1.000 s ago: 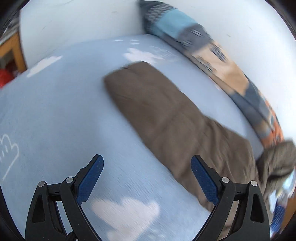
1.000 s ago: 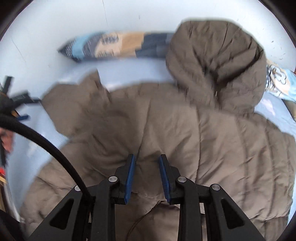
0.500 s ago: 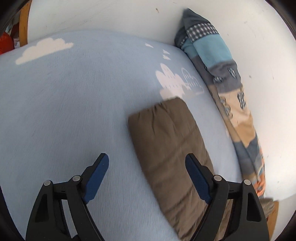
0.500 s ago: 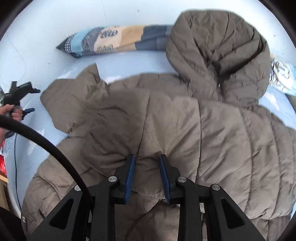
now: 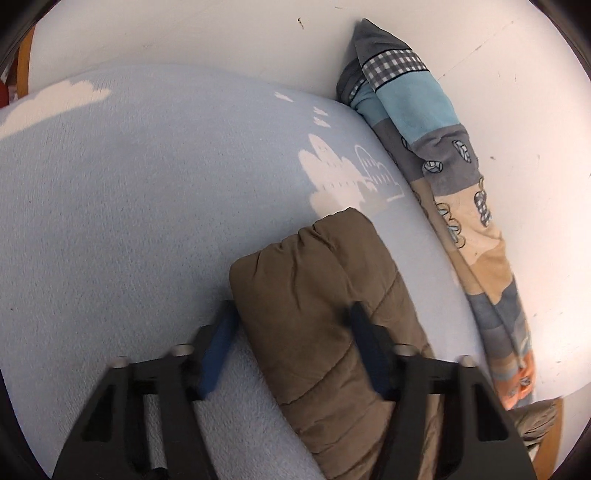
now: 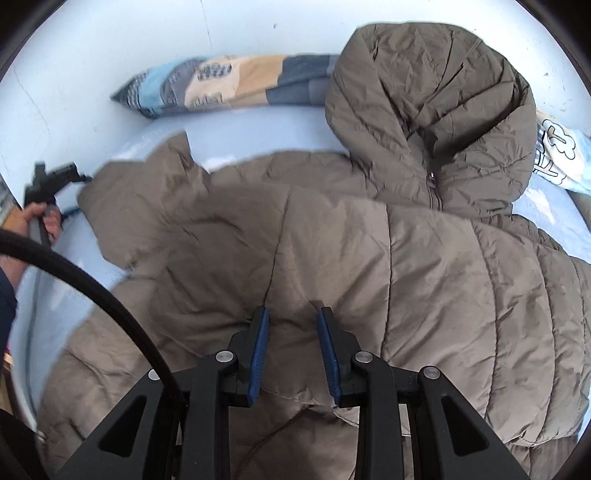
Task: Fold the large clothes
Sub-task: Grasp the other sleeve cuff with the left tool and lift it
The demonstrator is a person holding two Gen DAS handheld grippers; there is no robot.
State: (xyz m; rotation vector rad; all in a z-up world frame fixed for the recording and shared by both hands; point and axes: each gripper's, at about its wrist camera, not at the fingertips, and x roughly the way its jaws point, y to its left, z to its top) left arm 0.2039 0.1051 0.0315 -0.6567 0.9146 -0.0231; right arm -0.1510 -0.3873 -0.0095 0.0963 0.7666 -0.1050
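Brown padded jacket point(image 6: 369, 258) lies spread front-up on the bed point(image 5: 129, 203), hood point(image 6: 436, 103) at the far end from the right claw, zip closed to the collar. One sleeve point(image 5: 317, 295) stretches away to the left claw's side, cuff end lying flat on the pale blue sheet.

Right claw point(image 6: 291, 350): jaws narrow, pinching a raised ridge of the jacket's body fabric between the blue pads. Likely purpose is to anchor the body so it does not slide while the sleeve is worked.

Left claw point(image 5: 291, 350): jaws have just been closing, and the sleeve sits between them, a little back from the cuff. The near pad point(image 5: 218, 350) looks to be at the sleeve's edge, and the other pad is sunk against the puffy fabric. Blur on the fingers makes it hard to say whether the grip is firm; I read it as contact, squeeze not yet settled.

Beyond the left claw, to its right, a long patchwork bolster point(image 5: 443, 177) lies along the white wall point(image 5: 221, 33). The same bolster sits past the hood in the right claw's view.

Judgement: sleeve is being taken near its end so it can be carried across onto the jacket's body. Thick filling may spring out of a shallow pinch.
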